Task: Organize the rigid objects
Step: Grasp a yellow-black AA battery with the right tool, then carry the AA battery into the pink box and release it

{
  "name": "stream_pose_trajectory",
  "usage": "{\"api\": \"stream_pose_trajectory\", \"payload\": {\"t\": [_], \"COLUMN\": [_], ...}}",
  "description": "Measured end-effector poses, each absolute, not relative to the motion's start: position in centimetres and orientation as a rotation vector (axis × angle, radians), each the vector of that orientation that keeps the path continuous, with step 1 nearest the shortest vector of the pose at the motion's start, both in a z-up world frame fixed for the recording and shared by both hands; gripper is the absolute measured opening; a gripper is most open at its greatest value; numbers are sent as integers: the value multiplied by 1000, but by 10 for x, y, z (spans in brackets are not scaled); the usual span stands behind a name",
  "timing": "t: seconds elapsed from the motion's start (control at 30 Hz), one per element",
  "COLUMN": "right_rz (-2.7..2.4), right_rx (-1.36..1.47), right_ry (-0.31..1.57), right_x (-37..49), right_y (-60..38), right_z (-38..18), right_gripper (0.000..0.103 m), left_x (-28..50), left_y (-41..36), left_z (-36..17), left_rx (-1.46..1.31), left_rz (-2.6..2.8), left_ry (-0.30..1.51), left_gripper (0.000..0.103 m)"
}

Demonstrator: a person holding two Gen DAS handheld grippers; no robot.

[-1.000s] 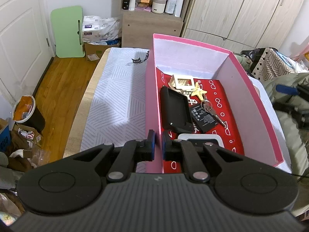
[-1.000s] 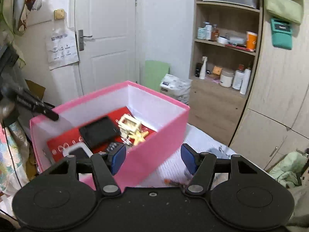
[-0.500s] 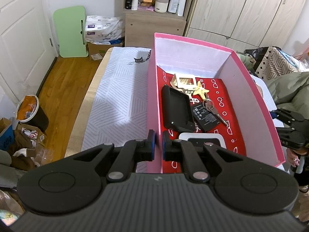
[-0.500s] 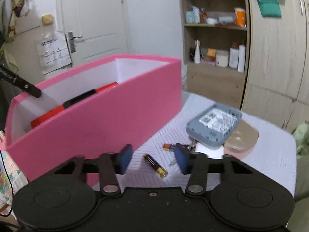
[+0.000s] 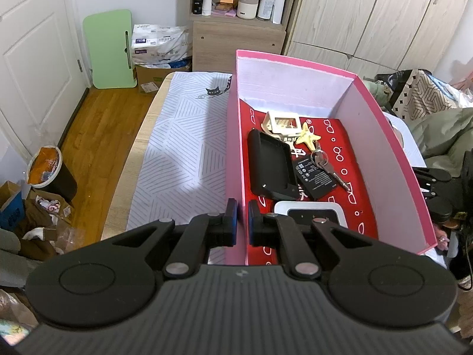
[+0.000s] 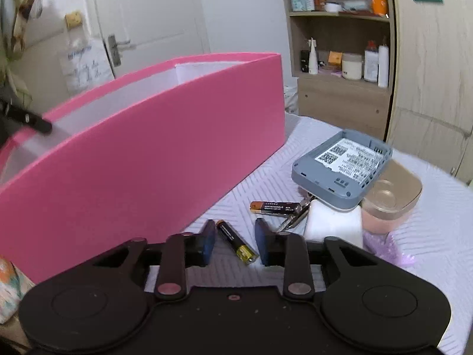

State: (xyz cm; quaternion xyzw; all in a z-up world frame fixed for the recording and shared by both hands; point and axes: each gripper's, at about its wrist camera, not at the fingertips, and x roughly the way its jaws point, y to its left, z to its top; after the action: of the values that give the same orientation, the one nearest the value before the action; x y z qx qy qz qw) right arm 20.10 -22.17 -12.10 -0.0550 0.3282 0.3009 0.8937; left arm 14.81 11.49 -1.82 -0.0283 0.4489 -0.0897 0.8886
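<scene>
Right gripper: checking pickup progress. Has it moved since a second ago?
Yes. The right gripper dropped beside the pink cardboard box, now straddling a black-and-gold battery.

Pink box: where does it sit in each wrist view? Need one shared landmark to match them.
Left wrist: the pink box fills centre-right, open top seen from above, and the left gripper is clamped on its near-left wall.
Right wrist: it spans left and centre, only its outer side showing; the right gripper is open beside it, over a battery.
Shared landmark: the wooden shelf unit with bottles.
</scene>
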Motion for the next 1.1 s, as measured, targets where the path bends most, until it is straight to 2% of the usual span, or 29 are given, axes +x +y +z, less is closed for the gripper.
{"api": "stream_pose_trajectory", "payload": {"t": [0.37,0.73,1.1], "right_rz": [574,649,831], "right_rx": [-111,-44,27], "right_ry": [593,377,488], "right_x": [164,140,178], "right_y": [-219,-212,-160], "right_z": [-93,-19,5], "right_gripper": [12,12,12], "left_x": [148,148,147], "left_y": [107,106,107], "left_z": [-14,-14,-13], "left_rx": [-9,-1,0], "left_rz": [-177,-174,-171], "left_ry": [943,942,938], "left_gripper": [6,6,6]}}
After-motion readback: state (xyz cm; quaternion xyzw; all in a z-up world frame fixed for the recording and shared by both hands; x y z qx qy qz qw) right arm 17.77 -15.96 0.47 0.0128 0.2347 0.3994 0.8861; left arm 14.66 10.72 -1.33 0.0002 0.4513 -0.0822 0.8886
